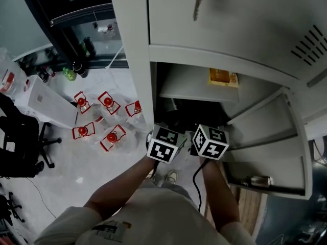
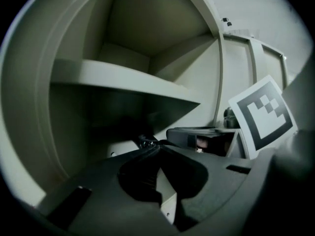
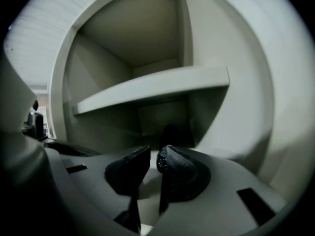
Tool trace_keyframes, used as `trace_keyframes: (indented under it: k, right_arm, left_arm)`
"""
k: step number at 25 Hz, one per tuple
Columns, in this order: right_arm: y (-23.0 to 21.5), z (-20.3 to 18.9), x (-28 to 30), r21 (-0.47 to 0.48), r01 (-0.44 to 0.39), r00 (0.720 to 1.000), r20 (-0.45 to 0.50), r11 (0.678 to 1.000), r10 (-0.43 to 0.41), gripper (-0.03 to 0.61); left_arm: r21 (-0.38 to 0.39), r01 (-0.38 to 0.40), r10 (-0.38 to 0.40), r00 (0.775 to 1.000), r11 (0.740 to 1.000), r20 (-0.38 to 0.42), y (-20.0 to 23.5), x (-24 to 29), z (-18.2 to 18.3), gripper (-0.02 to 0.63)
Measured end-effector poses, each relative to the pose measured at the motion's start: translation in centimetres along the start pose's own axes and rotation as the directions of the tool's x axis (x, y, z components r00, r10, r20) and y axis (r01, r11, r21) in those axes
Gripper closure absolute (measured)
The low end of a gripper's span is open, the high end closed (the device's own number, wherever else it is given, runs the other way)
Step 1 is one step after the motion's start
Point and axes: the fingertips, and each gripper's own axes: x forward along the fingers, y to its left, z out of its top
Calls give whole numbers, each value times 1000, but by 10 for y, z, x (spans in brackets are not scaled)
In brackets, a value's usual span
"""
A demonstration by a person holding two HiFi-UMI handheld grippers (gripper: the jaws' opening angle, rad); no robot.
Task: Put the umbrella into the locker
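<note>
The grey locker stands open in front of me, with a shelf across its compartment. The umbrella shows as a dark upright shape at the back under that shelf, and as a black mass in the head view. Both grippers reach into the opening side by side. My left gripper has its fingertips together; a small shiny part lies just past them, and whether it is pinched is unclear. My right gripper is open, with a shiny bit beside its right finger and nothing pressed between the pads.
The locker door hangs open at the right with a small thing on its lower ledge. A yellow box lies on the upper shelf. A key hangs from the door above. Red-capped bottles and a black chair stand on the floor at left.
</note>
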Motion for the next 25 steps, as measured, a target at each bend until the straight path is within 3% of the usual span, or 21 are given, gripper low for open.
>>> trace_keyframes:
  k: [12, 20, 25]
  right_arm:
    - [35, 82, -75, -76, -75, 982, 169, 994, 87, 486]
    - [47, 133, -123, -88, -116, 947, 289, 989, 137, 529]
    - [55, 164, -152, -131, -131, 921, 351, 983, 169, 538]
  left_arm:
    - [54, 40, -47, 989, 998, 140, -15, -56, 64, 606]
    - [176, 31, -77, 962, 984, 261, -30, -102, 123, 606]
    - [265, -27, -67, 938, 964, 340, -31, -134, 153, 606]
